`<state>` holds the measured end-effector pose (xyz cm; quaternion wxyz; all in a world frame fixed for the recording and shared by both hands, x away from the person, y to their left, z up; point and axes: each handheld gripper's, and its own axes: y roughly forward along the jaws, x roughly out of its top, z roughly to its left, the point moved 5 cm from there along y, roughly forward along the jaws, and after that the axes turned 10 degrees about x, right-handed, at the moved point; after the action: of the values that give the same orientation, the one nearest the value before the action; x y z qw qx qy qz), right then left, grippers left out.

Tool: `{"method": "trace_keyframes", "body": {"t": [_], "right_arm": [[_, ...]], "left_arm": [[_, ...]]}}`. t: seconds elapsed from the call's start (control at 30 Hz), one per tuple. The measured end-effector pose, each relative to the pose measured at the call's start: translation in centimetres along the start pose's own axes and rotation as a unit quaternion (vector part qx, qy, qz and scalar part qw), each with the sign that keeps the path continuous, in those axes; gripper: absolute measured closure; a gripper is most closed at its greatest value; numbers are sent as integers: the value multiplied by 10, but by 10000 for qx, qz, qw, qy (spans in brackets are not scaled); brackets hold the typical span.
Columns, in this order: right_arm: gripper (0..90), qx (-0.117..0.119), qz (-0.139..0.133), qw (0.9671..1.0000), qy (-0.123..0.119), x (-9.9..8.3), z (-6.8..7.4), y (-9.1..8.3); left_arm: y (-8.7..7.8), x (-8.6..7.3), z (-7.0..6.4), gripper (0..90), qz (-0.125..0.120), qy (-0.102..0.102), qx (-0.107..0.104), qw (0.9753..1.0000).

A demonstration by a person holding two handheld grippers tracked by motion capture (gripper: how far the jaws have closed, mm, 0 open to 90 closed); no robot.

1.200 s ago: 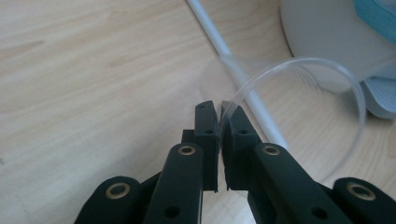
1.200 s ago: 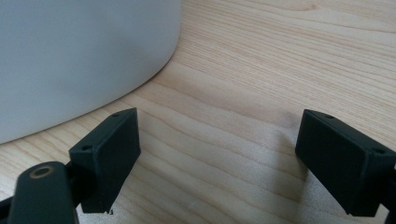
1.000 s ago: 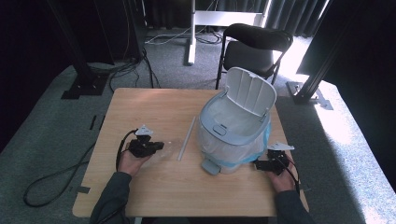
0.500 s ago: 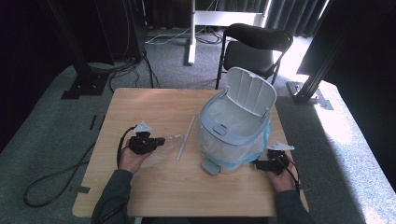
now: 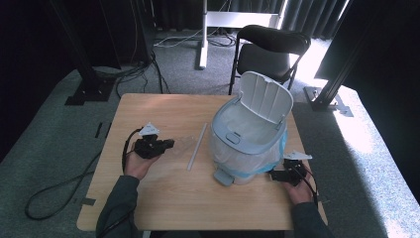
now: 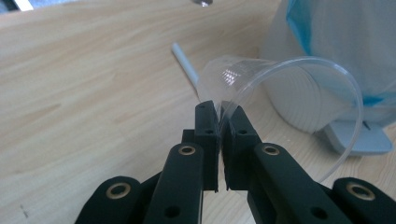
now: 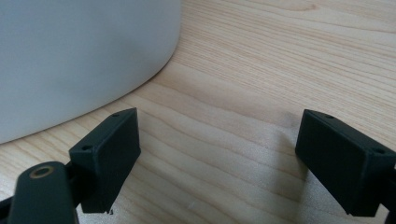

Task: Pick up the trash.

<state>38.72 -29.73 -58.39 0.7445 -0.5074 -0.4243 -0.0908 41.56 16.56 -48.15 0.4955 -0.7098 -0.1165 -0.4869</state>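
A clear plastic cup [image 6: 280,98] lies on its side, and my left gripper [image 6: 219,112] is shut on its rim. From above the same cup [image 5: 184,143] is faint, just right of the left gripper [image 5: 168,144] on the table's left half. A white pedal bin [image 5: 250,139] stands right of centre with its lid [image 5: 265,96] up and a blue-edged liner inside. The bin's wall [image 7: 70,56] is close on the left of my right gripper [image 7: 219,144], which is open and empty. That right gripper [image 5: 273,174] rests low by the bin's base.
A white straw [image 5: 197,146] lies on the wooden table [image 5: 163,198] between the cup and the bin; the straw [image 6: 184,60] shows beyond the cup. The bin's pedal [image 5: 223,177] sticks out toward me. A black chair [image 5: 272,47] stands behind the table.
The left gripper has shifted slightly right toward the straw with the cup. The right gripper stays by the bin's base.
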Motion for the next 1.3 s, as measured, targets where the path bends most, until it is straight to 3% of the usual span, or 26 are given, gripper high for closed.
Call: {"method": "trace_keyframes", "body": {"t": [0.57, 1.3], "right_arm": [[129, 0, -1, 10000, 1, 0, 0, 0], [129, 0, -1, 10000, 2, 0, 0, 0]], "left_arm": [[-12, 27, -2, 857, -310, 49, -18, 9995], [-29, 66, -10, 856, -676, 266, -73, 9973]]}}
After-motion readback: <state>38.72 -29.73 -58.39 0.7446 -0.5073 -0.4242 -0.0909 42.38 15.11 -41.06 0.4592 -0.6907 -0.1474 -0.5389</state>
